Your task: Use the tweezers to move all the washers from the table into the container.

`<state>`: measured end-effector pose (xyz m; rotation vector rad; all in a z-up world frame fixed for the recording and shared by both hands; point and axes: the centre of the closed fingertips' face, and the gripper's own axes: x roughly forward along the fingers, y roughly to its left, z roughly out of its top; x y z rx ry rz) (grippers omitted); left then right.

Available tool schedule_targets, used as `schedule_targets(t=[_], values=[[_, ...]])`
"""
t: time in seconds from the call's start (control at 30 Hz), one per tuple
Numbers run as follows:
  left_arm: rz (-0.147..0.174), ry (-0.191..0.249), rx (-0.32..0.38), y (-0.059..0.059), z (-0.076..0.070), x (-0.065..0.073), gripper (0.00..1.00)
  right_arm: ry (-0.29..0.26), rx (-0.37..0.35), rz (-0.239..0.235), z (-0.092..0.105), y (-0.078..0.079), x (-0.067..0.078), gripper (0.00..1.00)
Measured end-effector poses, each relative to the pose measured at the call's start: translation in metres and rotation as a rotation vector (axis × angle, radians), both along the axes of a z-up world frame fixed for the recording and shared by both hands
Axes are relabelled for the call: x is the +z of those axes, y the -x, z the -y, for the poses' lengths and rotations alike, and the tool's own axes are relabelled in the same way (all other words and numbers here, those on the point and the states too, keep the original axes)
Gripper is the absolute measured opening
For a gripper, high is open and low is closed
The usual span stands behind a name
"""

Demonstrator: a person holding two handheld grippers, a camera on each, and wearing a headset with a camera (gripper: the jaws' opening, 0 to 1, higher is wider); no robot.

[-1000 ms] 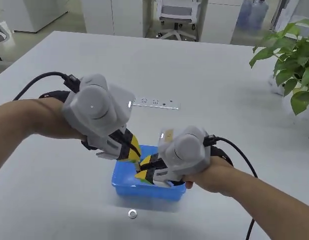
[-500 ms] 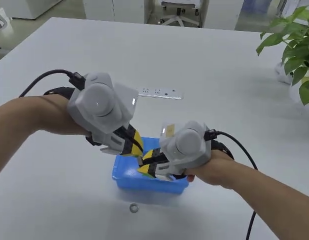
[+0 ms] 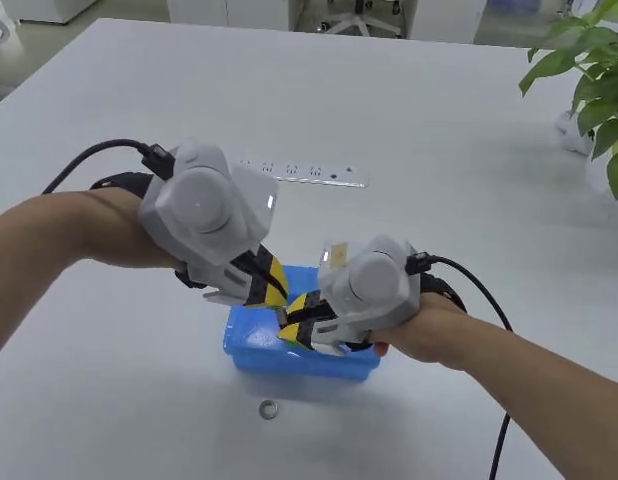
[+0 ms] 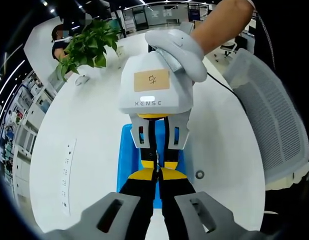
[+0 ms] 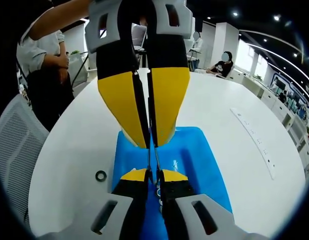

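we have the left gripper (image 4: 157, 172) and the right gripper (image 5: 154, 176) both clamped on the thin silver metal tweezers (image 5: 150, 150) above the blue plastic container (image 3: 257, 356), likely to steady a drop, while one small metal washer (image 3: 268, 407) lies just beside it.

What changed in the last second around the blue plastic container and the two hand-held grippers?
Nothing visibly moved; only the head view shifted. The left gripper and right gripper stay shut on the thin metal tweezers above the blue plastic container, and the small metal washer stays on the white table beside it.
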<state>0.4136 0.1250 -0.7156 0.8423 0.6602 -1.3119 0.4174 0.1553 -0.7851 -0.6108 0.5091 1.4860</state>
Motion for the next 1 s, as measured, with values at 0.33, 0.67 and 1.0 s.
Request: schedule_targets(t=[0.33, 0.67, 1.0], values=[[0.005, 0.002, 0.003, -0.001, 0.0, -0.001, 0.06, 0.001, -0.001, 0.001, 0.0, -0.002, -0.001, 0.1], [0.012, 0.002, 0.001, 0.0, 0.0, 0.002, 0.06, 0.001, -0.007, 0.004, 0.002, -0.001, 0.002, 0.11], [0.019, 0.005, 0.0, 0.004, 0.0, 0.013, 0.06, -0.011, -0.009, 0.014, 0.002, 0.003, 0.014, 0.12]])
